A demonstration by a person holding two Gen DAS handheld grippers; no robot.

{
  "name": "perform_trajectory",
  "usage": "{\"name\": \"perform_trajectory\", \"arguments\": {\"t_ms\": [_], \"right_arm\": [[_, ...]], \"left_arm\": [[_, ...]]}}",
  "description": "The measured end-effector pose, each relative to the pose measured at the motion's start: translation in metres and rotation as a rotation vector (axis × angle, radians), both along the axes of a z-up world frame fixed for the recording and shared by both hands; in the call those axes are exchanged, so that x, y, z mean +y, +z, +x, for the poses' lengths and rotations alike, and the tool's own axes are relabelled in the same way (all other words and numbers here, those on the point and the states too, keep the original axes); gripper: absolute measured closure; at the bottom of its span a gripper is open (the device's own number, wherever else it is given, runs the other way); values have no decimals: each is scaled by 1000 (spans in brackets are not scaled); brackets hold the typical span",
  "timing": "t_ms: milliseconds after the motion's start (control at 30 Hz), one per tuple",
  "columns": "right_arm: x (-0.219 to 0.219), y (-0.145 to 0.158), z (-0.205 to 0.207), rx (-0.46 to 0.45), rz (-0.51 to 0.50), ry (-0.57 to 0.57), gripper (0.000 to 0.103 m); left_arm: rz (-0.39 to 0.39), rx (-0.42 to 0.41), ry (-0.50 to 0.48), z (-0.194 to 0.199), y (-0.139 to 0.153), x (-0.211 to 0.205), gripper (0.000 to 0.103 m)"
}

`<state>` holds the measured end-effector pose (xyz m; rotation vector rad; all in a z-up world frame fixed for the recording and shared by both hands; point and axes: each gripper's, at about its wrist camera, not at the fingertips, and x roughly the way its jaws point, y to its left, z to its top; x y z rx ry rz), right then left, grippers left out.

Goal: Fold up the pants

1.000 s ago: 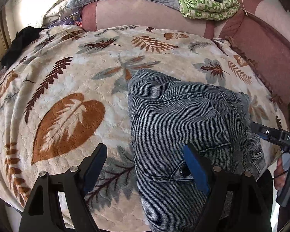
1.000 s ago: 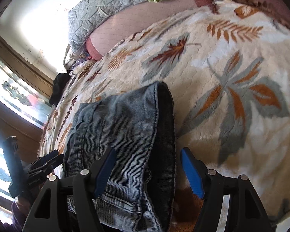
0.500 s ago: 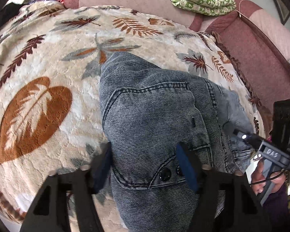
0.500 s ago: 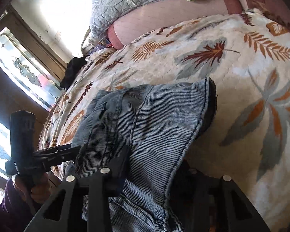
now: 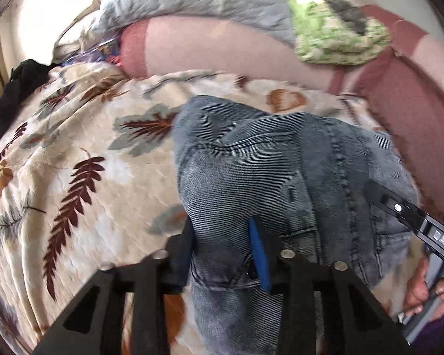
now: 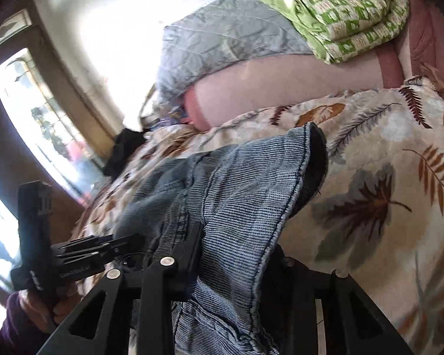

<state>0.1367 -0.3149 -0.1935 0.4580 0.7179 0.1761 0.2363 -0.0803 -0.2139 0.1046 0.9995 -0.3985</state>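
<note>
a: checking item: pants [image 5: 251,171], on bed blanket [image 5: 83,148]?
b: lifted off it. left gripper [image 5: 222,248] and right gripper [image 6: 233,254] just closed, now clamped on denim. fold is starting.

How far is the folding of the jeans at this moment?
Done: the jeans lie doubled on the blanket. In hand: the left hand-held gripper and the right hand-held gripper, jaws just closing, both pinch denim and lift it. Left: lay this fold over and flatten it.
</note>
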Motion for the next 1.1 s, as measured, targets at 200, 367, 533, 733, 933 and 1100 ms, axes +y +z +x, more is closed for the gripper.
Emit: {"name": "perform_trajectory", "arguments": {"t_ms": [200,367,533,733,933,1100], "right_arm": [[-3,-77,52,278,-44,-125,41],[6,-24,-10,96,-141,-164,37],[29,31,-84,-69,-183,-131,32],[71,77,-139,-171,-241,-141,28],[101,114,-179,-262,-325,-161,28],[111,124,-192,-287,-335,-146,27]], "left_arm": [[132,47,133,20,-50,16,41],[146,-183,194,-47,6,43,26],[158,-375,200,-117,60,51,18],[83,-365,222,-179,108,65,13],[86,-451,248,-221,145,75,13],[57,-477,243,-239,163,82,12]]}}
